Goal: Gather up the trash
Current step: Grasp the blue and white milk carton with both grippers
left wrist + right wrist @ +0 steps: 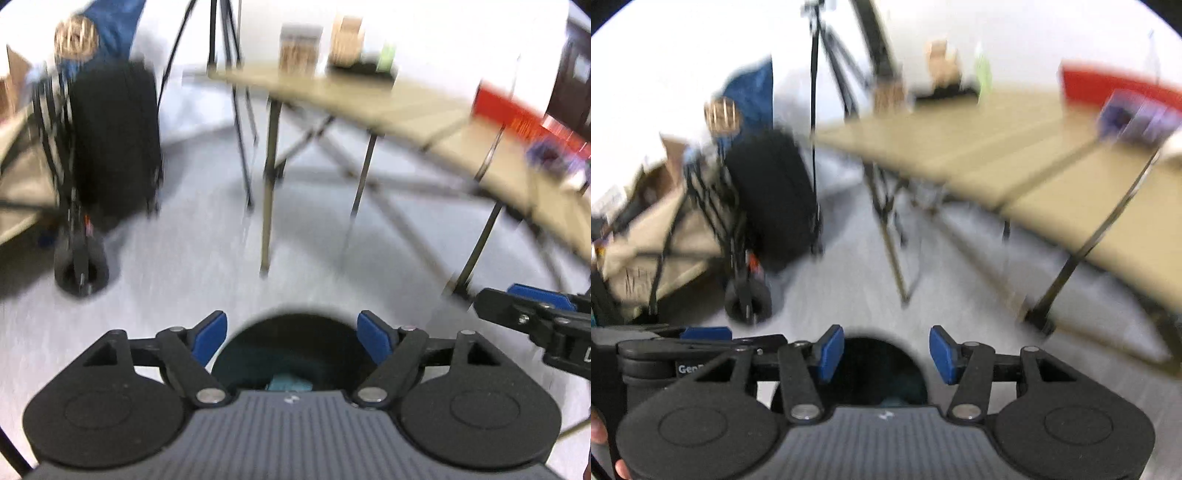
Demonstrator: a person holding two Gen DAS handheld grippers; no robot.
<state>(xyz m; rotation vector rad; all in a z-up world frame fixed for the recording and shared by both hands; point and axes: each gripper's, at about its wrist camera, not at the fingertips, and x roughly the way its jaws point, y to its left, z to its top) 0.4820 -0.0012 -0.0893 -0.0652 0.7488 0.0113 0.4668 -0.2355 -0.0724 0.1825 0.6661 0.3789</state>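
A dark round bin (pixel 291 350) sits on the floor right under my left gripper (pixel 291 338), with a teal scrap (pixel 290 384) inside it. The left gripper is open and empty, its blue pads either side of the bin's mouth. My right gripper (pixel 886 349) is also open and empty, above the same bin (pixel 882 369). The right gripper shows at the right edge of the left wrist view (pixel 532 306); the left gripper shows at the left of the right wrist view (pixel 701 336). Both views are blurred.
A tan folding table (pixel 388 99) stands ahead on thin legs, carrying boxes, a red box (pixel 517 114) and a purple item (pixel 1137 118). A black suitcase (pixel 114 136) on a cart, a tripod (pixel 225 55) and a second table (pixel 646 236) stand at the left.
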